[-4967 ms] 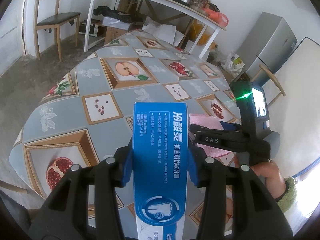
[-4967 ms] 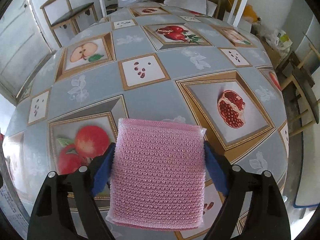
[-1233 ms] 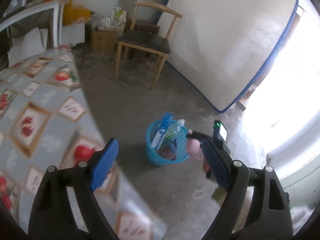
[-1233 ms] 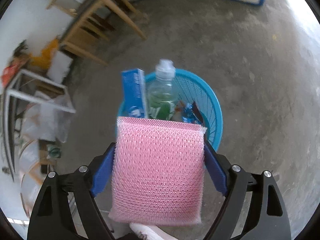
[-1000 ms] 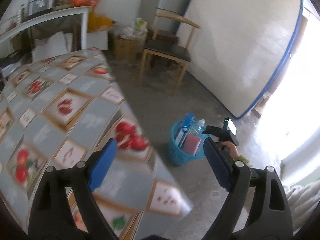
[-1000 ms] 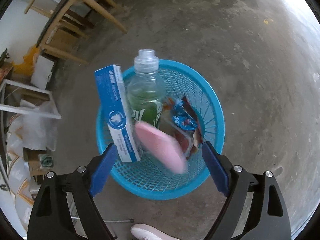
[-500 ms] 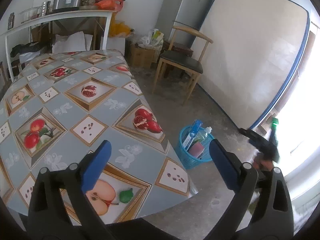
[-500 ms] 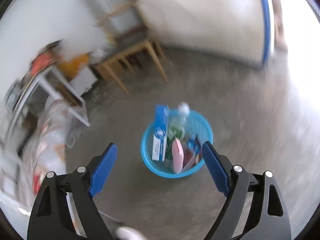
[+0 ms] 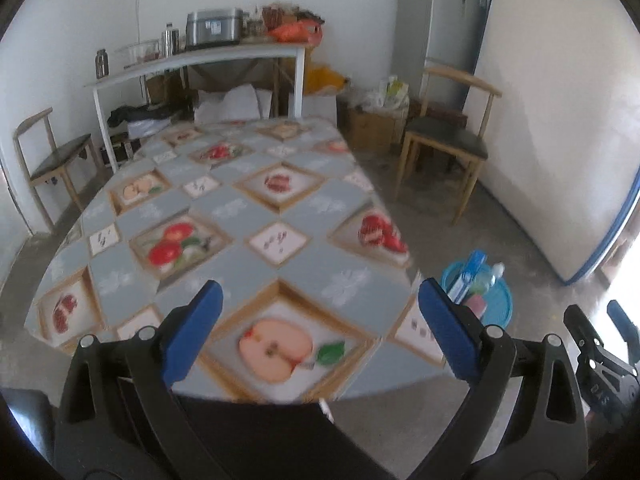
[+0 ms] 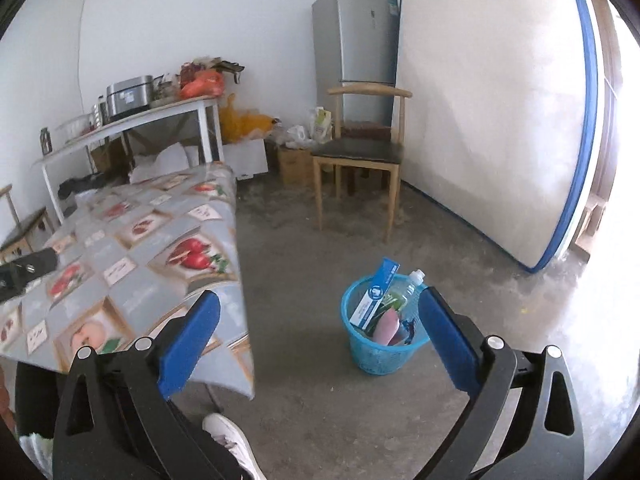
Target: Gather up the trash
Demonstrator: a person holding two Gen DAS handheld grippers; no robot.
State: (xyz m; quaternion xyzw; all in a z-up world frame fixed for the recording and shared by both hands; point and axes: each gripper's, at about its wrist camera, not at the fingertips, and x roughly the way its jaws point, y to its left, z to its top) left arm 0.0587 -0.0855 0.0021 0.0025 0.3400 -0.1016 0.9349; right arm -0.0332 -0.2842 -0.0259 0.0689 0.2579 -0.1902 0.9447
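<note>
- Blue plastic mesh, that is the wastebasket (image 10: pixel 378 350), standing on the bare concrete floor (image 10: pixel 320 396) at about four o'clock from the table's near corner, just beside it.
- Inside it a blue toothpaste box (image 10: pixel 374 294) leans at eleven o'clock, a clear bottle (image 10: pixel 408 286) tilts toward one o'clock, and a pink sponge (image 10: pixel 387 328) sits upright near the middle; something else is tucked beside it, too small to name.
- The right gripper (image 10: pixel 320 338) hangs above the floor with its blue-padded jaws wide apart and nothing between them; the basket shows through the gap.
- The left gripper (image 9: pixel 318 324) is held over the near edge of the table (image 9: pixel 224 216), jaws likewise spread and holding nothing.
- The tablecloth is grey with framed fruit pictures; a halved apple print lies between the left gripper's fingers.
- From the left camera the basket (image 9: pixel 498 300) peeks out at three o'clock, past the right finger.
- A wooden chair (image 10: pixel 360 152) stands at twelve o'clock from the basket, well apart, a grey fridge (image 10: pixel 356 48) behind it.
</note>
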